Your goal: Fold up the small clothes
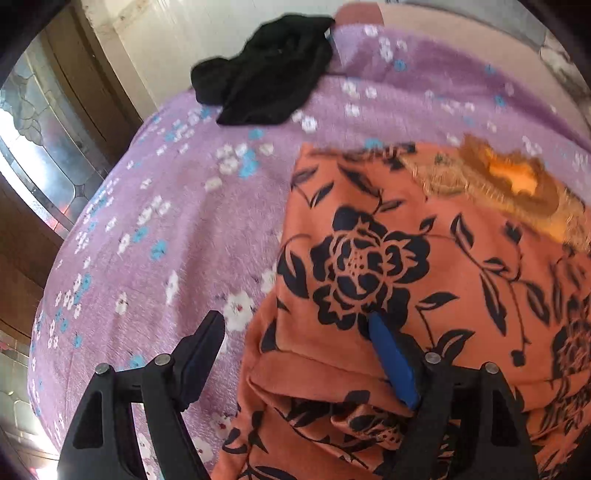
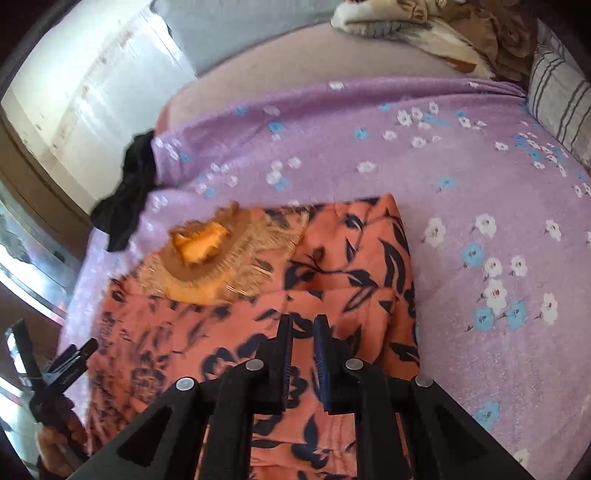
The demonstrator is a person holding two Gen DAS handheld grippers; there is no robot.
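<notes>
An orange garment (image 1: 406, 240) (image 2: 332, 266) with dark flower print lies flat on the purple flowered bedspread (image 1: 166, 203) (image 2: 480, 184), its gold embroidered neckline (image 1: 509, 177) (image 2: 210, 251) at the far end. My left gripper (image 1: 295, 321) is open wide across the garment's left edge: the blue-padded finger is over the cloth, the other over the bedspread. It also shows in the right wrist view as the left gripper (image 2: 55, 365), held by a hand. My right gripper (image 2: 303, 321) is shut, tips down on the garment's near middle; whether cloth is nipped does not show.
A crumpled black garment (image 1: 266, 74) (image 2: 129, 199) lies at the bed's far left edge. A striped pillow (image 2: 561, 96) and a heap of cloth (image 2: 424, 22) sit at the far right. A glazed door (image 1: 37, 147) and pale wall stand beyond the bed.
</notes>
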